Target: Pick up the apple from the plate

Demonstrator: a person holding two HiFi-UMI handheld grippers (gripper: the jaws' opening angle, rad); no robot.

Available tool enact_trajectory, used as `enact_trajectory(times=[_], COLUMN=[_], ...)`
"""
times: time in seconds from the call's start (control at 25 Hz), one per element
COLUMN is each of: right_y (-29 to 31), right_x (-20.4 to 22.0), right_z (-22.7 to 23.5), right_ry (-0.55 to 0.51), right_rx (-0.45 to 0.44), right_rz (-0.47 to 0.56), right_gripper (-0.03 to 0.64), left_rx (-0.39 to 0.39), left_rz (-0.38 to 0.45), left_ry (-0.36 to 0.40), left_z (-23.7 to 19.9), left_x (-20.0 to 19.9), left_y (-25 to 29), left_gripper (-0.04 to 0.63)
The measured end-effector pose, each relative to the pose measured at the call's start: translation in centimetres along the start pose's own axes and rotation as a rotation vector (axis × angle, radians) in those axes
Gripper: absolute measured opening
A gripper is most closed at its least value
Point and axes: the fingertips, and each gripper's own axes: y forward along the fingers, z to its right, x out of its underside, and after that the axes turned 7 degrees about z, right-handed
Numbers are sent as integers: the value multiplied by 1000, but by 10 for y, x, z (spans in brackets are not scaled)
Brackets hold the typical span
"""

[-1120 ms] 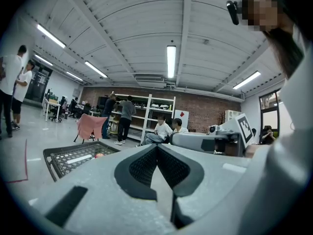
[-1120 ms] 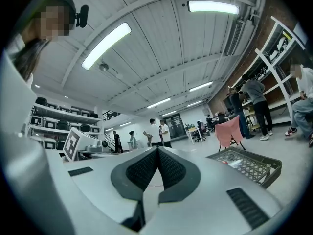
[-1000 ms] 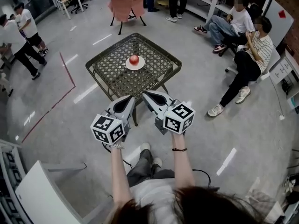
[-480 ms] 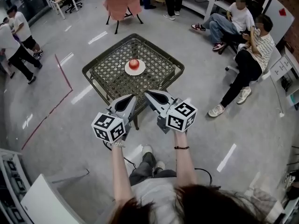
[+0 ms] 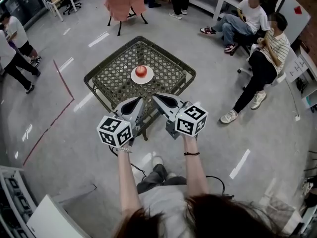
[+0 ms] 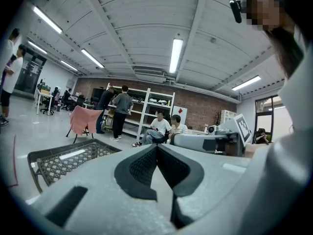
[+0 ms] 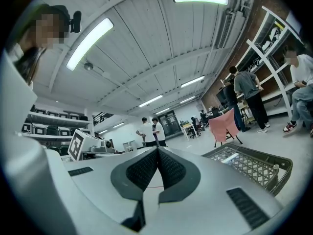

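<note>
Apple sits red on a white plate near the middle of the metal mesh table. Both tongs hover over the table's near edge, well apart from the plate. Left gripper is clenched, pads pressed together on nothing; right gripper, just beside it, is likewise clenched pad to pad. Beyond the table stands a chair draped in pink cloth.

Left tool closed, empty, right tool closed, empty, side by side
</note>
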Motion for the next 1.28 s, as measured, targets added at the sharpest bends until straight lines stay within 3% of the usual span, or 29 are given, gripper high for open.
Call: enact_trajectory(times=[0.4, 1.28], right_y=[27, 61], right_x=[4, 16], right_z=[25, 92], right_ry=[15, 60], right_rx=[37, 23], right_rz=[11, -67], right_gripper=[9, 9], left_rx=[22, -52], left_rz=[-21, -54], left_ry=[6, -27], left_z=[-29, -80], left_x=[0, 16], left_y=[17, 69], left_gripper=[11, 11])
